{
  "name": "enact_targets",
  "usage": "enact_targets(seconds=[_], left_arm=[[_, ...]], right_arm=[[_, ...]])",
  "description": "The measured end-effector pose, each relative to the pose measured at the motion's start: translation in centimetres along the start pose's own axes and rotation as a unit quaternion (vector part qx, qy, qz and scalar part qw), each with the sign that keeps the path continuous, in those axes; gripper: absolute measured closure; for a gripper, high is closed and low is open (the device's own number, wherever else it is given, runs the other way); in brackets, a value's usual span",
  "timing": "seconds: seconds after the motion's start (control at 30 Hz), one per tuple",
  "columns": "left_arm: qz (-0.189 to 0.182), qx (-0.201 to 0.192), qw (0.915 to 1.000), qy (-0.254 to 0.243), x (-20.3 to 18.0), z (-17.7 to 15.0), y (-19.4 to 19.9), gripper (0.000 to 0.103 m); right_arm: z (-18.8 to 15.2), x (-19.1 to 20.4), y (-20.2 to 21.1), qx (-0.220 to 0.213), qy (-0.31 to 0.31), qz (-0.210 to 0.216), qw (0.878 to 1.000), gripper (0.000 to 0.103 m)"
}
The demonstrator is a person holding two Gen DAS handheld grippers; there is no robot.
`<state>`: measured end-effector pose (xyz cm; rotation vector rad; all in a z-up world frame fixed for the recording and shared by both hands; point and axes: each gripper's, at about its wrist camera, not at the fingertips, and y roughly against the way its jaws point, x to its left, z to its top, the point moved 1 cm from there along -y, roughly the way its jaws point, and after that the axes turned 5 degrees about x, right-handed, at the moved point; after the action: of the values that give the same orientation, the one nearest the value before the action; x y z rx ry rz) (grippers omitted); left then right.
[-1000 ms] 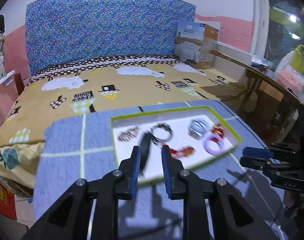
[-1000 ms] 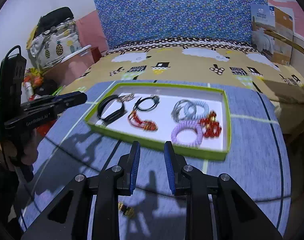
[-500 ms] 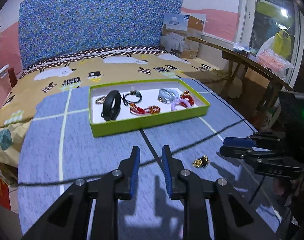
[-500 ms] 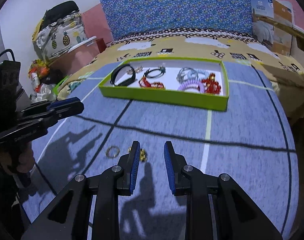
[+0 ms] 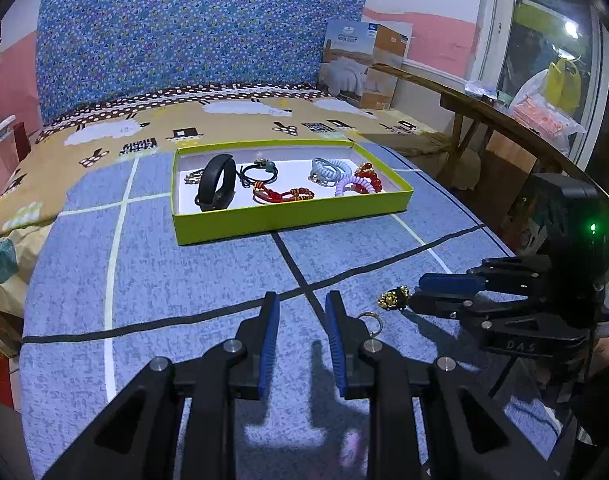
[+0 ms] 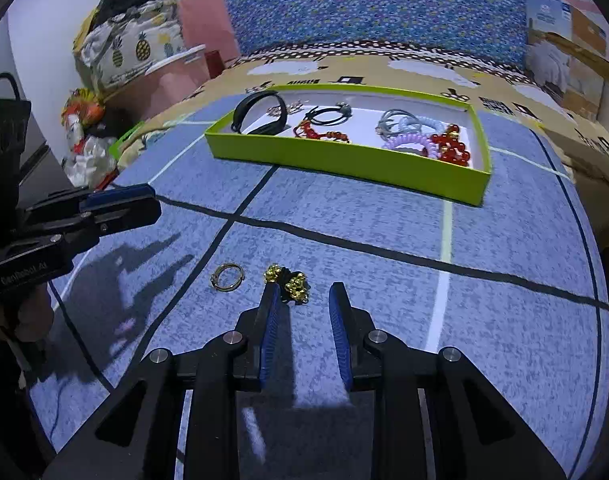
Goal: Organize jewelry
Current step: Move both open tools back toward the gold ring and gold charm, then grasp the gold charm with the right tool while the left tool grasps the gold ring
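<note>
since 1 s ago both grippers have pulled back from the lime-green cardboard tray (image 5: pixel 296 222) toward the near end of the blue grid-pattern cloth (image 5: pixel 184 280), & the right gripper (image 6: pixel 302 292) has come down over the gold-bead cluster w/ black band (image 6: pixel 290 280). its jaws are apart, nothing clamped; the left blue pad sits just beside the cluster, which lies mostly betw the tips, a bit fwd. the left gripper (image 5: pixel 299 300) is also apart & empty, hovering over bare cloth, w/ the thin metal ring (image 5: pixel 370 322) just beside its right finger.

progress: most pcs already in the tray – black silicone wristband (image 5: pixel 216 184), black cord bracelet (image 5: pixel 260 170), red braided bracelet (image 5: pixel 282 194), pale-blue coil hair tie (image 5: pixel 328 170), lilac coil hair tie (image 5: pixel 350 188), red bead bracelet (image 5: pixel 370 174), plus a small gold-ish item at the far left corner, too small to id. left to do, judging from this: the bead cluster & the ring, both still on the cloth well apart from the tray. looks like the cluster is next for the right gripper, ring prob after.
</note>
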<state>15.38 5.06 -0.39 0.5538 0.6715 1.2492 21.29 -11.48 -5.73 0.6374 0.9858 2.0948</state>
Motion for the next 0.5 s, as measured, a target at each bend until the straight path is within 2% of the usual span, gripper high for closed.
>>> enact_targets(seconds=[0.5], left_arm=[[-0.01,0.008,0.9999,0.0,-0.1,-0.1,-0.4,0.078]], right_arm=[[0.9,1.0,-1.5,0.022,0.041,-0.011,0.999,0.077]])
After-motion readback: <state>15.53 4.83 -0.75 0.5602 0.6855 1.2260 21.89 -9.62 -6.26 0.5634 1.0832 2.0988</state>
